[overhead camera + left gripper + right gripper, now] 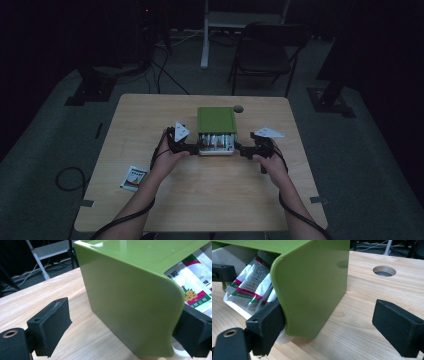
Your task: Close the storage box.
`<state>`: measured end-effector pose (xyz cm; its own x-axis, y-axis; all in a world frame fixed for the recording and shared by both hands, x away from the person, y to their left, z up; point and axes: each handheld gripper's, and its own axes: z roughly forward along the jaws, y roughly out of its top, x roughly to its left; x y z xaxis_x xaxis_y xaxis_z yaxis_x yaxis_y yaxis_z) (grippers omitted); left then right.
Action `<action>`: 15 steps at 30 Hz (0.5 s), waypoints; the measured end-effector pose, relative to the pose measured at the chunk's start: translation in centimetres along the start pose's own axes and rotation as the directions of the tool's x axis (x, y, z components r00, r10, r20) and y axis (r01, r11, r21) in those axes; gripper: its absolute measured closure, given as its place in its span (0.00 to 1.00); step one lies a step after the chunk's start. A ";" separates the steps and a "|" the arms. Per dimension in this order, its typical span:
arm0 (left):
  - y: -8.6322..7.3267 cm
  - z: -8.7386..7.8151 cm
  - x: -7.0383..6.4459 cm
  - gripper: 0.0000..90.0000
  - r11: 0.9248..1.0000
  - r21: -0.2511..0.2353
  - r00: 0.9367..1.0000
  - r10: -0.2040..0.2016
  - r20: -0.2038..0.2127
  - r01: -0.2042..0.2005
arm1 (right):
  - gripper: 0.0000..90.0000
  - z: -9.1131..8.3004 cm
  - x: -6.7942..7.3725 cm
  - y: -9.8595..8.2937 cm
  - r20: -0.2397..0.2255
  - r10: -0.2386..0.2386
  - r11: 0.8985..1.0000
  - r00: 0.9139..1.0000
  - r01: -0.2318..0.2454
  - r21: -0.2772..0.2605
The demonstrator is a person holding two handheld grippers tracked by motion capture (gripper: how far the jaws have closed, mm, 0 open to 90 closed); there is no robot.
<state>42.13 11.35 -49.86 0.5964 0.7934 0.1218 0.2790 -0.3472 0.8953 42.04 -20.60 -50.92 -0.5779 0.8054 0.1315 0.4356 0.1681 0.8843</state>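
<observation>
While both grippers' fingers gape beside the green box (216,120), a loose sachet (134,178) lies well apart.

Dim recording lab or studio, black-curtained surround, grey carpet floor (45,150), lone light-wood table (210,195) with cable hole (238,108), folding chair (267,50), stand bases (85,92), cables (160,70) trailing across the floor
</observation>
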 end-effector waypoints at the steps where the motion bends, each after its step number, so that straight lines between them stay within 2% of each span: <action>1: 0.0 0.1 0.0 0.09 1.000 0.001 1.000 -0.002 -0.001 0.002 | 0.12 0.0 0.0 0.0 0.002 0.003 1.000 1.000 -0.003 0.000; 11: 0.1 0.3 0.1 0.09 1.000 -0.001 1.000 0.001 0.008 -0.001 | 0.12 0.1 0.0 0.1 0.007 0.006 1.000 1.000 -0.006 0.007; 15: 0.1 0.2 -0.4 0.09 1.000 -0.011 0.999 -0.024 0.042 0.024 | 0.12 0.1 0.2 0.1 0.006 0.010 1.000 1.000 -0.010 0.001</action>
<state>42.09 10.91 -49.86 0.6211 0.7794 0.0823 0.2854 -0.3227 0.9024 41.99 -20.37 -50.85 -0.5696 0.8103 0.1377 0.4421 0.1608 0.8824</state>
